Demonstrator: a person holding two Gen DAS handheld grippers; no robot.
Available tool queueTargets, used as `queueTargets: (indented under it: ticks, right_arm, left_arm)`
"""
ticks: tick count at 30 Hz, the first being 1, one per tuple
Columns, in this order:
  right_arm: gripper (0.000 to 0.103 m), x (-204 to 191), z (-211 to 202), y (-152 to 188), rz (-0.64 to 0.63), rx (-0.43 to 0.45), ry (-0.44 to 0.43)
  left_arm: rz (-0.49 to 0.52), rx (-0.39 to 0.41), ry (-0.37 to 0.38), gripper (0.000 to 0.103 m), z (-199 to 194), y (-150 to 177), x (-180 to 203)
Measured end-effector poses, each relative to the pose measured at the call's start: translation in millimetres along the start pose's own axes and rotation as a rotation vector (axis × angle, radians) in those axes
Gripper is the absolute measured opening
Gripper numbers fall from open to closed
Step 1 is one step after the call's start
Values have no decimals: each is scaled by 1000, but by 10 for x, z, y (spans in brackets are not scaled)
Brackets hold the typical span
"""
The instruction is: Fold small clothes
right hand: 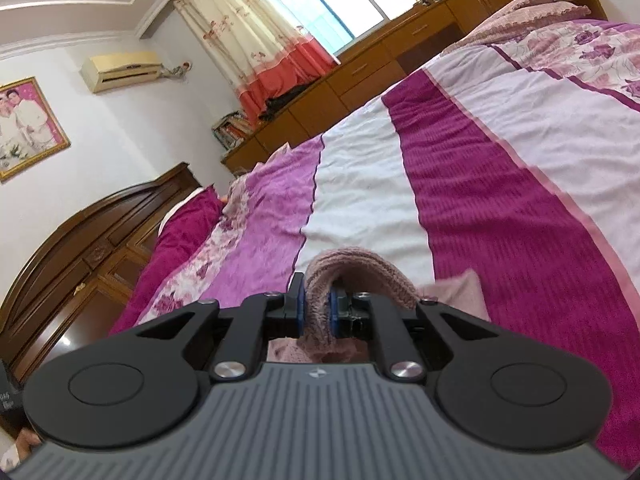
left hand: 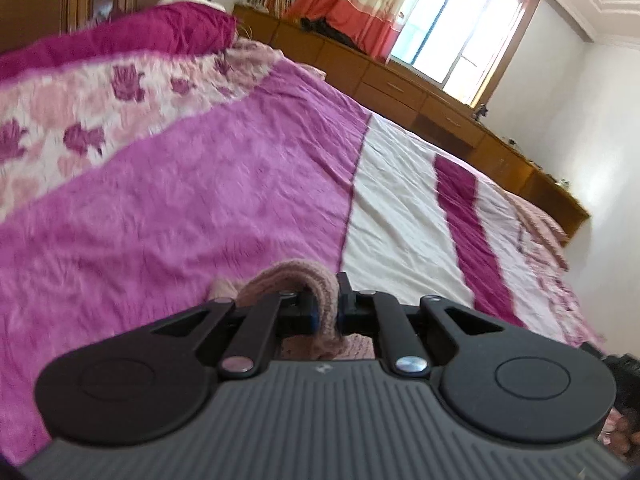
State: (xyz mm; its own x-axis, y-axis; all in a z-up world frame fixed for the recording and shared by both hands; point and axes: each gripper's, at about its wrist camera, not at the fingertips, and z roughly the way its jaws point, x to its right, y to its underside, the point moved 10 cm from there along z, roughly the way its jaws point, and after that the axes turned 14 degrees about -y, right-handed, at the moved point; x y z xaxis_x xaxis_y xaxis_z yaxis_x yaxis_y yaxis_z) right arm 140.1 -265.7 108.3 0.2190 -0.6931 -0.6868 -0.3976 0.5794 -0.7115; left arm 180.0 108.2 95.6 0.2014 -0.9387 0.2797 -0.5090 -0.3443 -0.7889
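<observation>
A small pink knitted garment (left hand: 296,280) is pinched in my left gripper (left hand: 326,312), which is shut on a bunched ribbed edge of it. More of the knit hangs below the fingers. In the right wrist view the same pink knitted garment (right hand: 352,268) arches over my right gripper (right hand: 318,312), also shut on a thick ribbed fold. A flat pink piece of it (right hand: 460,288) trails to the right over the bed. Both grippers are held above the bedspread (left hand: 200,208), tilted slightly down.
The bed carries a magenta, white and floral bedspread (right hand: 500,184). A dark wooden headboard (right hand: 80,248) stands at one end. Low wooden cabinets (left hand: 400,88) run under the window (left hand: 460,24) with curtains. A pillow (left hand: 120,36) lies near the headboard.
</observation>
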Motion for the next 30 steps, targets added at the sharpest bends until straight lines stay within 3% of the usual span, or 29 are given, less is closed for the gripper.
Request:
queueTargets:
  ticks: [6, 15, 16, 17, 20, 25, 30]
  right_arm:
    - [12, 405, 463, -57, 24, 2, 71]
    - [14, 1183, 905, 437, 71, -58, 228]
    - [18, 1250, 920, 491, 75, -68, 238]
    - [26, 1298, 937, 539, 77, -78, 241]
    - [35, 1341, 900, 616, 67, -78, 223]
    - [57, 1200, 827, 647, 4, -120, 216]
    - [58, 887, 701, 721, -132, -174, 233]
  left_arm:
    - [3, -59, -55, 10, 592, 94, -5]
    - [93, -127, -161, 12, 1253, 514, -109]
    - [99, -136, -172, 13, 1288, 547, -138]
    - [101, -142, -180, 13, 1310, 582, -170]
    - [107, -156, -186, 23, 1307, 641, -217]
    - [153, -148, -177, 45, 1136, 671, -205]
    - [233, -134, -149, 48, 886, 770, -102]
